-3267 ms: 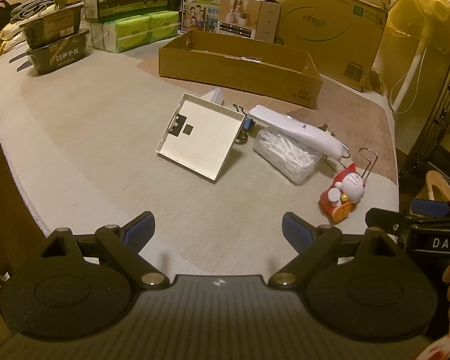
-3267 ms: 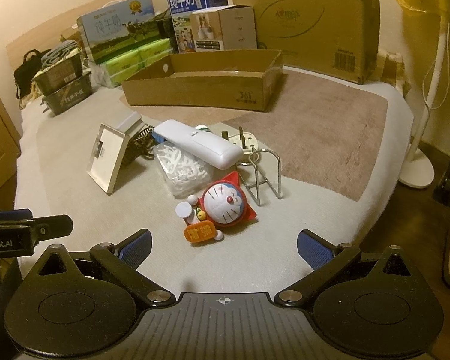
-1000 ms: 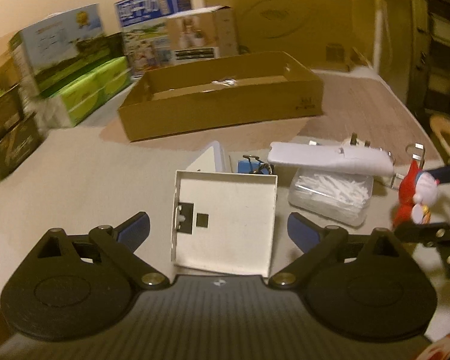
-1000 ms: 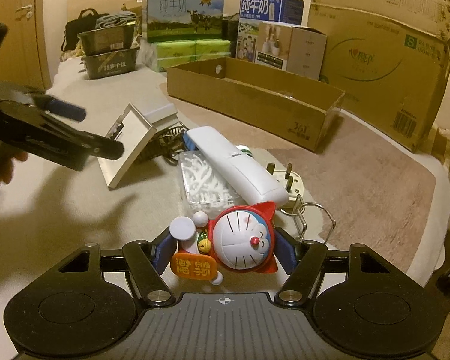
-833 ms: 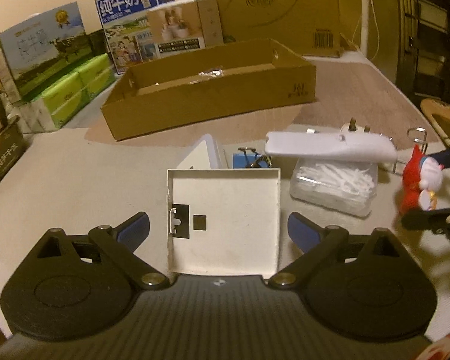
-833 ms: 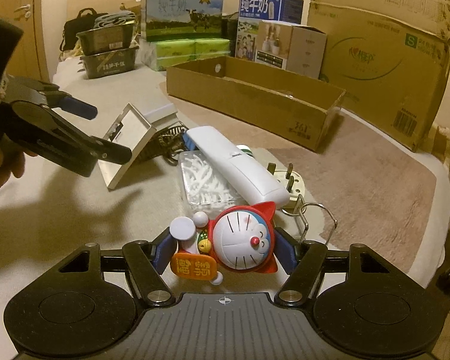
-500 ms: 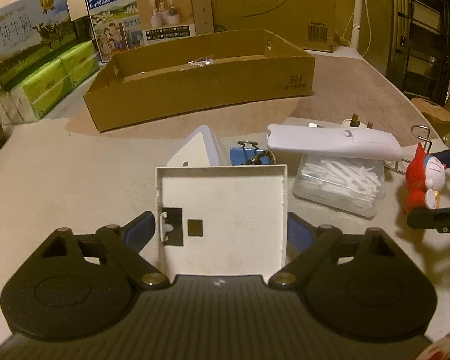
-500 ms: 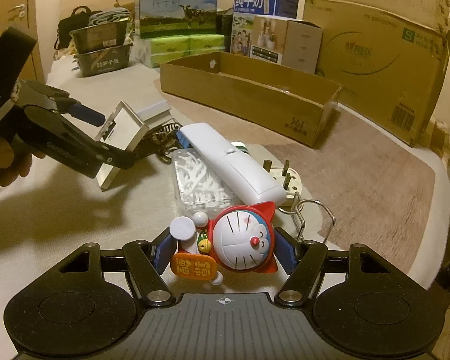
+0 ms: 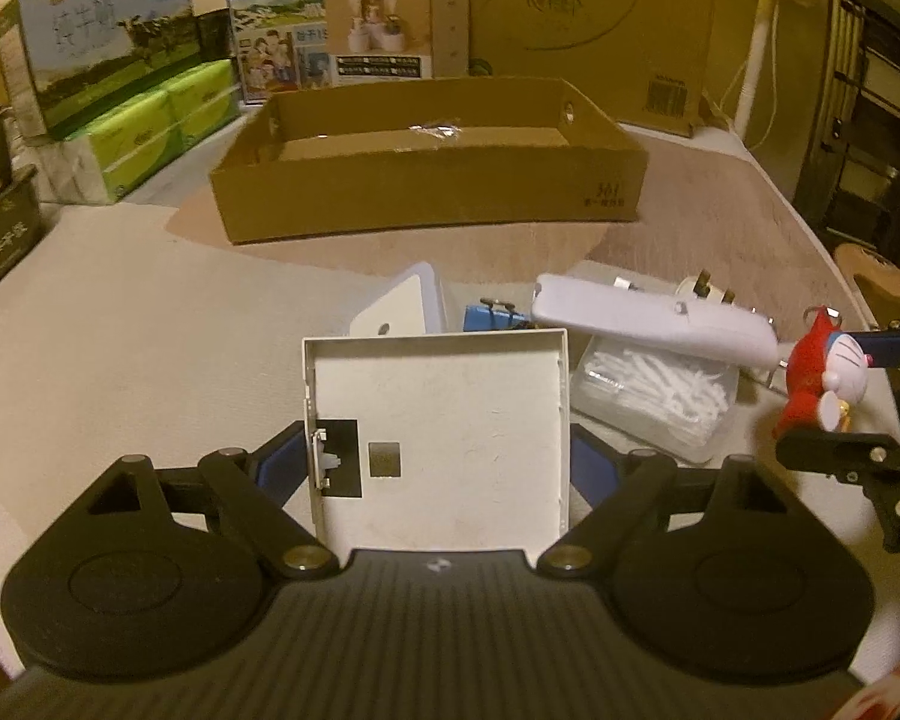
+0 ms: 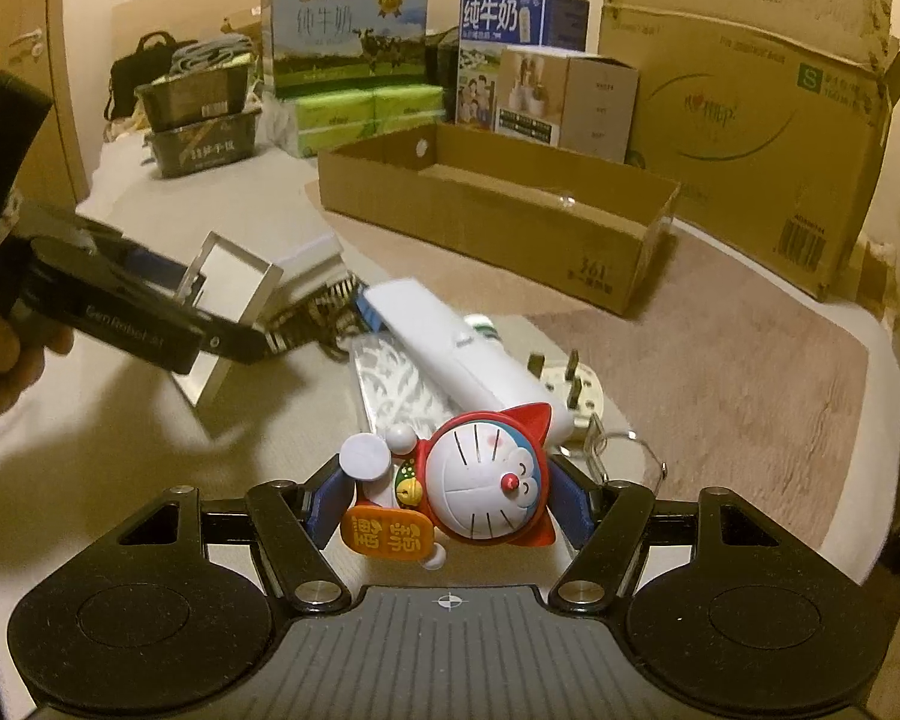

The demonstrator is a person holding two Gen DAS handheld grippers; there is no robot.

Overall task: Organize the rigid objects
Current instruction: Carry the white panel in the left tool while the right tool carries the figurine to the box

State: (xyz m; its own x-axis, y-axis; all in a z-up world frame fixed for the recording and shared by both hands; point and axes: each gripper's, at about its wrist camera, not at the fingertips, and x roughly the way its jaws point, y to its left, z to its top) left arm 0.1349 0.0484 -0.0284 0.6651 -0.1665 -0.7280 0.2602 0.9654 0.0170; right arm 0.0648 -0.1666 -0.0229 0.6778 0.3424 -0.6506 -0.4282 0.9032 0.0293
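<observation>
The left gripper (image 9: 437, 462) has just been closing its jaws, and the blue pads now sit against both side edges of a white tray (image 9: 444, 420) between them. The right gripper (image 10: 447, 501) is clamped on a cat toy (image 10: 480, 480), pads against its sides. Just beyond the toy lie a white remote (image 10: 468, 354) resting across a clear box of swabs (image 9: 654, 402), a plug (image 10: 570, 387) and a wire loop (image 10: 624, 450) to the right. Farther off stands an open cardboard box (image 9: 426, 192) on a brown mat (image 10: 720, 360), with cartons (image 10: 342, 42) behind it.
</observation>
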